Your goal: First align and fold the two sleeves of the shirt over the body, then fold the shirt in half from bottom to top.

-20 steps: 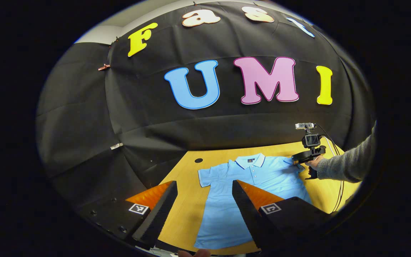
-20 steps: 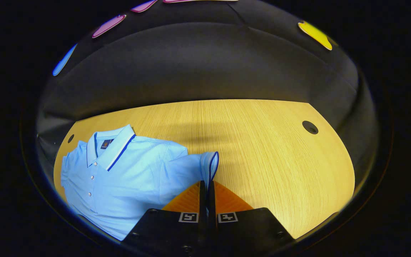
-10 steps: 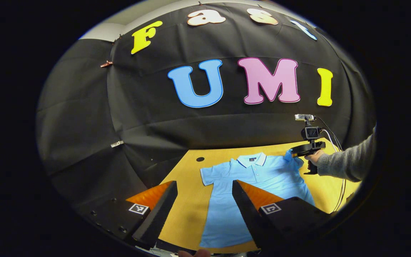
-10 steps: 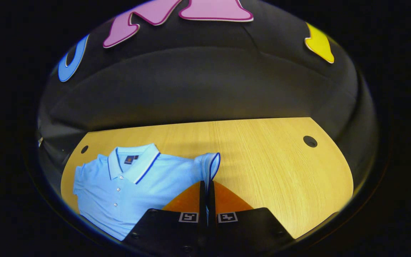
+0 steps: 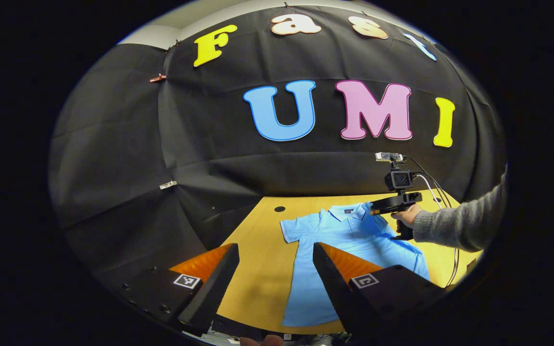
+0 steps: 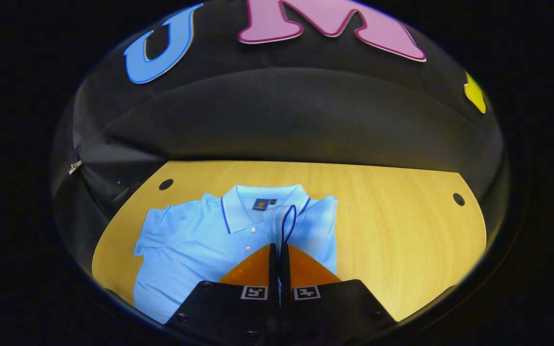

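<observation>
Now one sleeve is lifted over the polo shirt (image 6: pixel 200 240).
Right gripper (image 6: pixel 279 250) pinches the dark-trimmed sleeve cuff (image 6: pixel 287 222) beside the collar (image 6: pixel 245 204); left gripper (image 5: pixel 274 269) hangs spread wide near the hem.

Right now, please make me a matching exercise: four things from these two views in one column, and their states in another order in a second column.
Things:
1. right gripper
2. left gripper
3. pinched sleeve
4. other sleeve

States:
A. lies flat, spread out on the table
B. open, holding nothing
C. shut on cloth
D. lifted over the shirt body, near the collar

Pairs: 1-C, 2-B, 3-D, 4-A
</observation>
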Available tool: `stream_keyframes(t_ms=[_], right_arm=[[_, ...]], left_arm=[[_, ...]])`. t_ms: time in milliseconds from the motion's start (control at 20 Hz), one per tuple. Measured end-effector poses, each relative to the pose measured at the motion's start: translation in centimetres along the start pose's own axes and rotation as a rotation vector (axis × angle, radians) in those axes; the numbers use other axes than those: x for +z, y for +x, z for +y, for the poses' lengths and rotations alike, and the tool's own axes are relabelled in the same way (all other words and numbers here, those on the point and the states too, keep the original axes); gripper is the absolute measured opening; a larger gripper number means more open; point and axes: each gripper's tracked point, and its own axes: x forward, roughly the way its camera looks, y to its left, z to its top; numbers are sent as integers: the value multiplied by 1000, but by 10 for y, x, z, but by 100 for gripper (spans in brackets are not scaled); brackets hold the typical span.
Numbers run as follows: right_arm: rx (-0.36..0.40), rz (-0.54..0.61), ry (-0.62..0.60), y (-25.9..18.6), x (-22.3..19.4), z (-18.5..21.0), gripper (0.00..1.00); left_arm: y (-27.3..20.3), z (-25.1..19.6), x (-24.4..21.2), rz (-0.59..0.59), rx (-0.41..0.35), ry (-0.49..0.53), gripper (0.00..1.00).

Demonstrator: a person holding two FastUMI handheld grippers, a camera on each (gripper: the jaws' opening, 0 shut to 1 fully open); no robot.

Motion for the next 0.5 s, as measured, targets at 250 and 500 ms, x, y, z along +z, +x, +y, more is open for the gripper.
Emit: stream_keyframes(t_ms=[250,500], right_arm=[[49,61,-64,15,-32,51,5],[48,115,-115,24,-58,68,5]], left_arm=[[-12,19,-9,17,34,-6,98],[-19,32,-19,36,58,-11,98]])
